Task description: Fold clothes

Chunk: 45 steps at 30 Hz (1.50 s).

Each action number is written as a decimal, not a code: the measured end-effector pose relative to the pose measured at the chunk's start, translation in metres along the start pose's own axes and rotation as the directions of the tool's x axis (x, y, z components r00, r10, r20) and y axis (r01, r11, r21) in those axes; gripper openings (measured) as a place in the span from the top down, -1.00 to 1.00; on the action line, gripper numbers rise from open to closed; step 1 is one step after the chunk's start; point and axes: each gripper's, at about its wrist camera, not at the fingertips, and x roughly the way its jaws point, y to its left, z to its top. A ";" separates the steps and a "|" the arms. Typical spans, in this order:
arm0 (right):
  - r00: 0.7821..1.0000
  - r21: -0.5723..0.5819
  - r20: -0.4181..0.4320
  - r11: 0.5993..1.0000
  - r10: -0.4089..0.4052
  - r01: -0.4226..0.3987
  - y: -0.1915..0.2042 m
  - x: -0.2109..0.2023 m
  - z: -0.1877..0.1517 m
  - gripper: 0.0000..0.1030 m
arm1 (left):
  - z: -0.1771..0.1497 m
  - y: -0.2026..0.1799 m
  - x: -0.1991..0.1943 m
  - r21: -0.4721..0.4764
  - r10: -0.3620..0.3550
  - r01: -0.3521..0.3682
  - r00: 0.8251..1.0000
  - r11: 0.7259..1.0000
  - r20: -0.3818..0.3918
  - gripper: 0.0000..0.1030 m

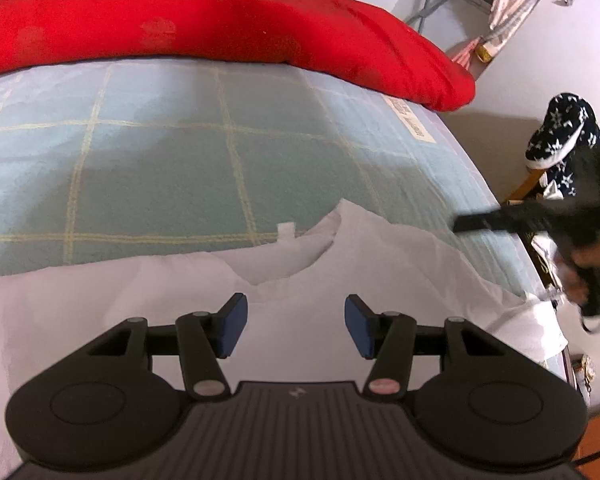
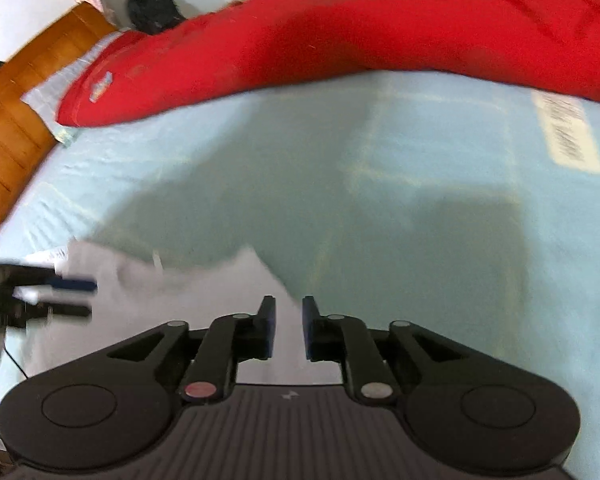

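A white garment [image 1: 340, 264] lies spread on the near part of a light blue checked bed sheet [image 1: 160, 160], its collar with a small tag pointing away from me. My left gripper [image 1: 296, 326] hovers over it, open, nothing between the blue pads. In the right wrist view the garment [image 2: 204, 284] shows blurred at the lower left and my right gripper [image 2: 289, 328] stands over its right edge, jaws a narrow gap apart with no cloth between them. Each gripper shows in the other's view: the right gripper [image 1: 466, 224] in a hand [image 1: 592, 264], the left gripper [image 2: 78, 298] at the far left.
A long red pillow [image 1: 220, 20] lies across the far side of the bed [image 2: 380, 200]. A white printed label [image 1: 410, 120] is on the sheet's right. A dark star-patterned cloth [image 1: 564, 136] sits beside the bed. A wooden panel [image 2: 16, 92] borders the bed's left.
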 end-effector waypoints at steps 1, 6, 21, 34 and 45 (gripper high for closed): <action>0.999 0.008 -0.003 0.999 -0.035 0.035 -0.002 -0.010 -0.012 0.49 | 0.000 -0.003 0.002 0.008 -0.006 0.007 1.000 1.000 -0.007 -0.04; 0.988 0.060 -0.068 0.988 -0.137 0.141 -0.026 -0.043 -0.058 0.27 | -0.002 -0.022 0.013 0.050 -0.044 0.046 0.998 0.998 -0.050 -0.04; 0.988 0.106 -0.110 0.990 0.108 -0.096 -0.074 -0.024 -0.062 0.98 | -0.006 -0.058 0.035 0.101 -0.076 0.086 0.991 0.991 -0.108 -0.05; 0.980 0.204 0.109 0.969 -0.167 0.143 -0.052 -0.089 -0.073 0.66 | 0.004 -0.083 0.040 0.183 -0.089 0.103 0.993 0.978 -0.084 -0.05; 0.907 0.246 0.045 0.885 -0.418 0.395 -0.053 -0.037 -0.134 0.27 | 0.015 -0.146 0.124 0.394 -0.224 0.264 0.964 0.880 -0.145 -0.07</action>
